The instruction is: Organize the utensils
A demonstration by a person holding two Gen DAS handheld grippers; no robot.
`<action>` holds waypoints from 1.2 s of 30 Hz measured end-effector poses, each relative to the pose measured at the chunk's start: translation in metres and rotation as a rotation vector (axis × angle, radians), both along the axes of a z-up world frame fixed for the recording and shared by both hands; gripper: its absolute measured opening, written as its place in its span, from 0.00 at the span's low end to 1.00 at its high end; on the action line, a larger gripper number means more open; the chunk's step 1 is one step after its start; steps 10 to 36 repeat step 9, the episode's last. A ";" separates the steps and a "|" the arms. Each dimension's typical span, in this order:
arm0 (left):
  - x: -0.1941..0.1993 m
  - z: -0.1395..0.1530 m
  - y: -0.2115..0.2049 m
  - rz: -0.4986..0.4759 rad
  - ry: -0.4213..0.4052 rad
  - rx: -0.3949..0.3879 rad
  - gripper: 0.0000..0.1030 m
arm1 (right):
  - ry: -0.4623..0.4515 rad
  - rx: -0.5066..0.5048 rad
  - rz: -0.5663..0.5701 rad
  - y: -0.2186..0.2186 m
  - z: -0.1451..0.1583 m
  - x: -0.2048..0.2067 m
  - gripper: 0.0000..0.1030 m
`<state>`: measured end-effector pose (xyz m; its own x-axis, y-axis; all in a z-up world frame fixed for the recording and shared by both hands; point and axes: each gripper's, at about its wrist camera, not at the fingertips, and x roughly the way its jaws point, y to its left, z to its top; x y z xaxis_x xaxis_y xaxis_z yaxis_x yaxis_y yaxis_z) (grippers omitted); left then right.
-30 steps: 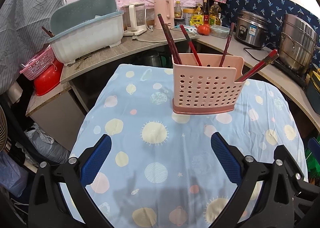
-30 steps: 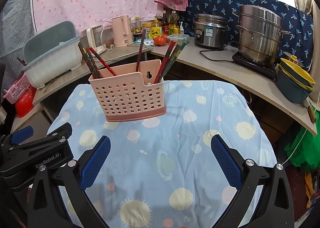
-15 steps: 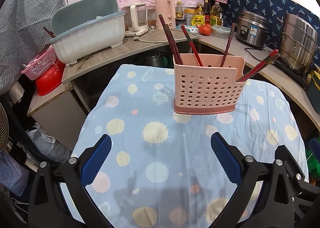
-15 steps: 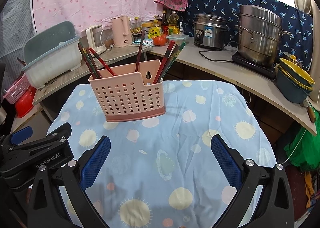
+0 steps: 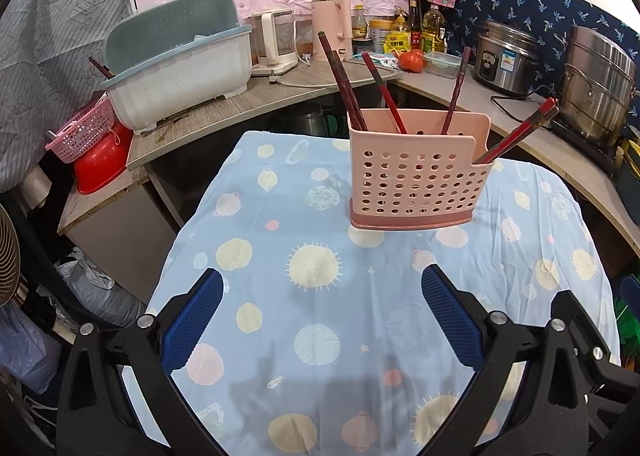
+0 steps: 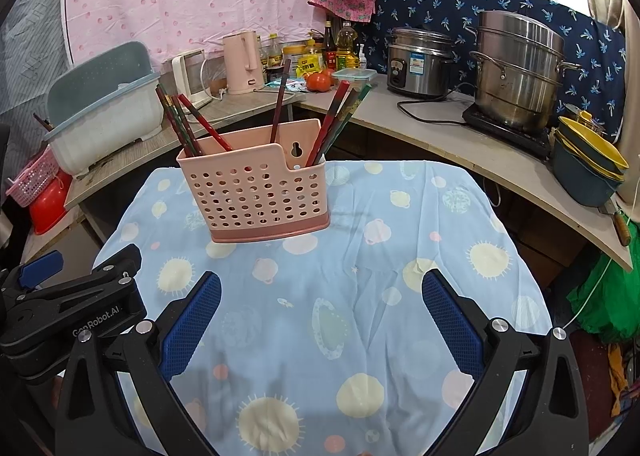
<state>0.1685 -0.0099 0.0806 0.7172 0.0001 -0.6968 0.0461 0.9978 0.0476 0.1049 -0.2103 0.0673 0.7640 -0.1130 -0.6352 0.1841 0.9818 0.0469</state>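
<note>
A pink perforated utensil holder [image 5: 416, 172] stands upright on the table's blue patterned cloth [image 5: 320, 296]; it also shows in the right wrist view [image 6: 256, 192]. Several dark red chopsticks [image 5: 384, 92] lean in its compartments, some to the left, one in the middle, some to the right [image 6: 332, 116]. My left gripper [image 5: 320, 316] is open and empty, low over the cloth, well short of the holder. My right gripper [image 6: 320, 316] is open and empty too. The left gripper's body [image 6: 68, 308] shows at the right wrist view's lower left.
A counter [image 5: 240, 108] wraps behind the table with a dish rack [image 5: 176, 68], kettles, bottles, a tomato, a rice cooker [image 6: 420, 64] and a steel steamer pot [image 6: 520, 76]. Stacked bowls [image 6: 588, 164] sit at the right. A pink basket and red basin [image 5: 96, 152] are at the left.
Both views have shifted very slightly; the holder sits a touch further right in the left wrist view. Both grippers stay open and empty.
</note>
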 end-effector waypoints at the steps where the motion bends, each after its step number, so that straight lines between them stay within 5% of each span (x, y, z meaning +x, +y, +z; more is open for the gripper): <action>1: 0.000 0.000 0.000 -0.001 0.000 0.000 0.92 | 0.000 0.000 -0.001 0.000 0.000 0.000 0.95; 36: 0.000 -0.001 0.000 0.003 0.009 0.000 0.92 | 0.002 0.003 -0.003 -0.003 -0.003 -0.003 0.95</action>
